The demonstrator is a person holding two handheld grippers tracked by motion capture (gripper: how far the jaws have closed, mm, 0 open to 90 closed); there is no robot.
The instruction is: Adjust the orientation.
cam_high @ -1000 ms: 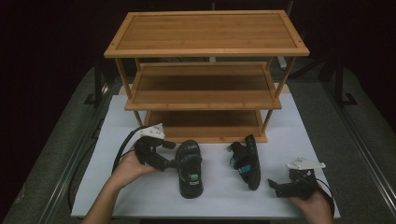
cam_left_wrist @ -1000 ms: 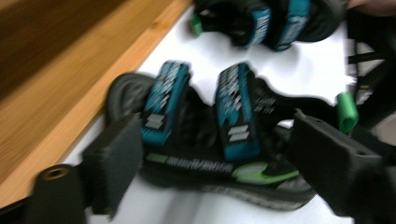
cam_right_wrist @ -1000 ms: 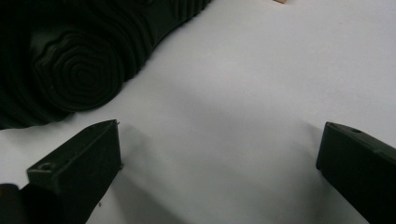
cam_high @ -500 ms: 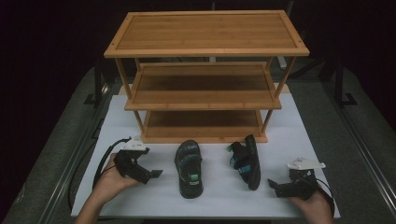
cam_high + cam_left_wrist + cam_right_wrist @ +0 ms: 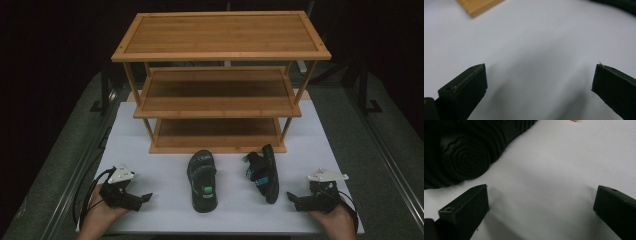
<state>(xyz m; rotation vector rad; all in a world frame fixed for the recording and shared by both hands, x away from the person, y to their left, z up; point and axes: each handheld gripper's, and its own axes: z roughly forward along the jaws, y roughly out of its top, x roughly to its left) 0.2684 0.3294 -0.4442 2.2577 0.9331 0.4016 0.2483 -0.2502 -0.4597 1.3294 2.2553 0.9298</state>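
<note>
Two black sandals with teal marks lie on the white table top (image 5: 165, 210) in front of a wooden three-shelf rack (image 5: 220, 107). The left sandal (image 5: 202, 180) lies flat, sole down. The right sandal (image 5: 263, 171) rests tipped on its side; its ribbed sole (image 5: 466, 152) is just ahead of my right gripper (image 5: 541, 205). My left gripper (image 5: 145, 198) sits low at the front left, a hand's width from the flat sandal. Its jaws have just been opening and hold nothing (image 5: 539, 82). My right gripper (image 5: 291, 197) is open at the front right.
The rack's shelves are bare. A corner of its base (image 5: 479, 6) lies ahead of the left gripper. Dark floor and metal rails (image 5: 75, 170) flank the table. Cables trail from both grippers.
My left gripper has drawn back from the flat sandal, moving left and toward the table's front edge and sinking lower. The sandals and my right gripper have stayed put.
</note>
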